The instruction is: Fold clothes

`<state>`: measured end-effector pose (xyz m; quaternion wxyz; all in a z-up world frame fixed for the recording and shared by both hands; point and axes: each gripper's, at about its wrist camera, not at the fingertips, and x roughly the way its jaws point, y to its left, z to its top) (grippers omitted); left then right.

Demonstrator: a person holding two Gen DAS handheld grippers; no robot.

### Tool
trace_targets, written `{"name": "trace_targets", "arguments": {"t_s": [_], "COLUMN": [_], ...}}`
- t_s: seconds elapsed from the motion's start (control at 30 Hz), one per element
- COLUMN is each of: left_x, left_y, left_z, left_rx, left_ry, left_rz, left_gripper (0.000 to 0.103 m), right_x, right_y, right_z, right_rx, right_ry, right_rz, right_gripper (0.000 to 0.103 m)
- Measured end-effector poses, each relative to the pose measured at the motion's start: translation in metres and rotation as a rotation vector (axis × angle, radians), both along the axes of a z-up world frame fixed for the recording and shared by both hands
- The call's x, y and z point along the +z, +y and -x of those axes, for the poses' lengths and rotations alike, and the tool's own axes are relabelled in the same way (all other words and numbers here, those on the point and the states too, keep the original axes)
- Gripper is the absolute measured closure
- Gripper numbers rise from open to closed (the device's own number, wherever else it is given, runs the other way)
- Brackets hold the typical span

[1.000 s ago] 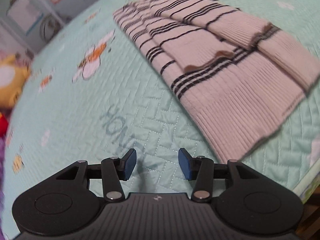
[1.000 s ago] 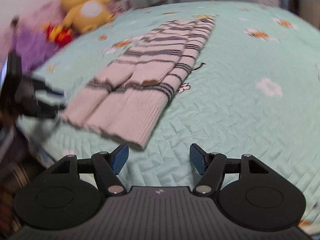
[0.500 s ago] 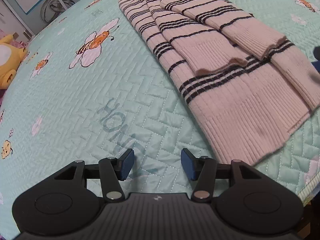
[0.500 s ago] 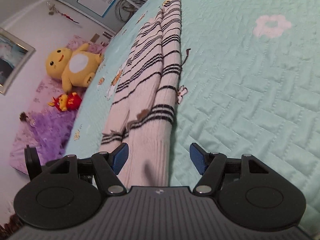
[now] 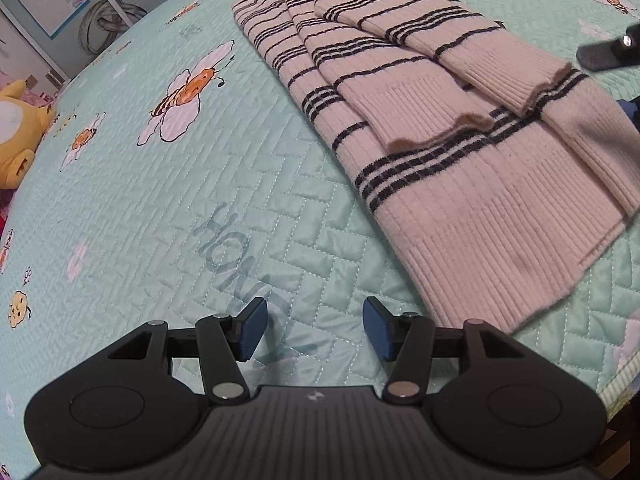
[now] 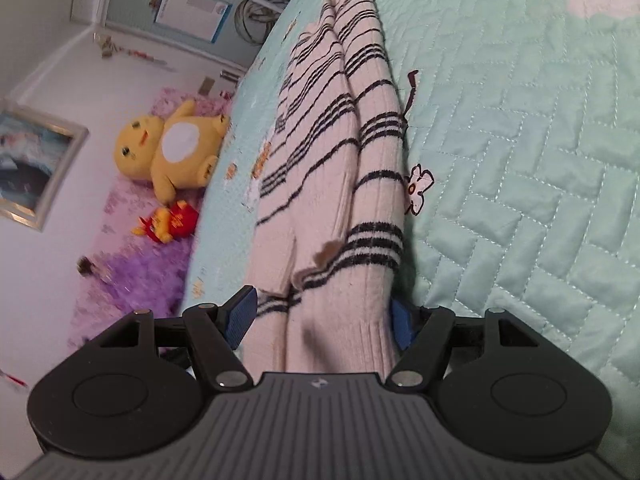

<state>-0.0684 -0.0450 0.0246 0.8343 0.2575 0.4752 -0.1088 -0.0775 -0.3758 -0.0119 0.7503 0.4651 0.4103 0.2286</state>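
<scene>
A: Left wrist view, left to right?
B: Yellow plush at far left edge. Mint quilted bedspread fills the frame, bee print upper left of centre. Left gripper at bottom centre, jaws spread, just been widening, only quilt between them. Striped sweater runs from top centre to right, folded long, sleeves laid on top, ribbed hem at lower right.
A: Right gripper there?
B: Dark bit of it at the right edge, nothing more to tell.
A: Right wrist view?
B: Framed picture at left, plush and a small red toy on purple fabric. The sweater runs down the centre. Right gripper at bottom centre, jaws wide apart, hem end sits between them. One pad clear of the cloth, the other half hidden behind the hem, not pinching yet.
</scene>
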Motion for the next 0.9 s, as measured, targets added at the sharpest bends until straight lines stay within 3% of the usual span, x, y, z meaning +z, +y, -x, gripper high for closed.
{"name": "trace_targets", "arguments": {"t_s": [0.17, 0.27, 0.9], "left_x": [-0.001, -0.001, -0.002], "left_y": [0.0, 0.0, 0.002], "left_z": [-0.001, -0.001, -0.003], "left_rx": [0.001, 0.003, 0.013], "left_ry": [-0.007, -0.009, -0.02], "left_rz": [-0.01, -0.012, -0.017], "left_gripper": [0.042, 0.041, 0.034], "right_x": [-0.009, -0.012, -0.003], "right_y": [-0.015, -0.023, -0.047], "right_z": [0.003, 0.007, 0.022], "right_rx": [-0.046, -0.066, -0.09], "right_ry": [0.025, 0.023, -0.031], "right_rz": [-0.185, -0.245, -0.231], "right_gripper": [0.034, 0.034, 0.034]}}
